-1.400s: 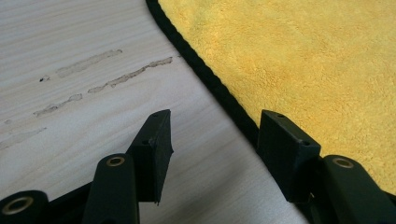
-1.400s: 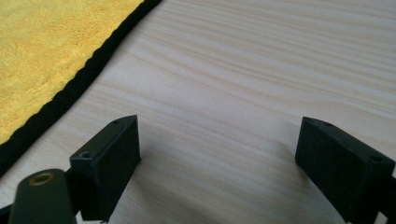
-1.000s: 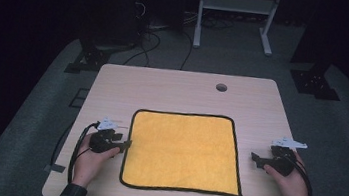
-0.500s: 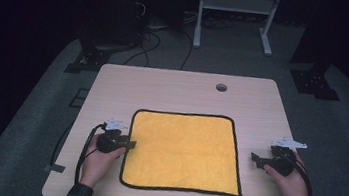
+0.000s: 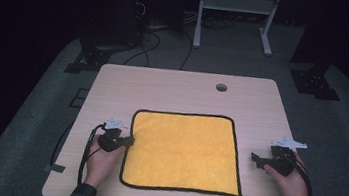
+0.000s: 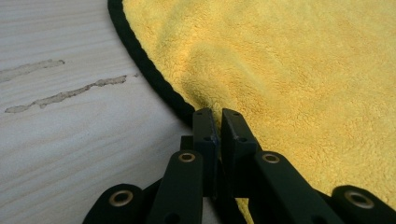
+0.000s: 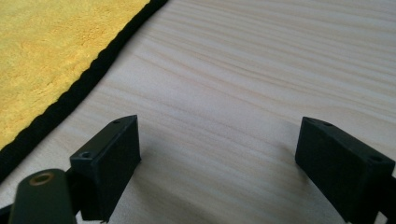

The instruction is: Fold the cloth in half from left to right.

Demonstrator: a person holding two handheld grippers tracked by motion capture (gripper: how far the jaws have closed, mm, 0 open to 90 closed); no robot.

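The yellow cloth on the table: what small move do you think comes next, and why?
Probably the right gripper slides in to the yellow cloth and pinches its near edge. The left gripper is shut on the cloth's black-trimmed edge, puckering it there, while the right one sits open on bare table, apart from the hem. Both sides likely need holding before lifting or folding.

Cloth (image 5: 183, 152) lies flat on worktop (image 5: 173, 90), near its front edge. Left gripper (image 5: 129, 141) at cloth's left edge, right gripper (image 5: 254, 159) just right of cloth.
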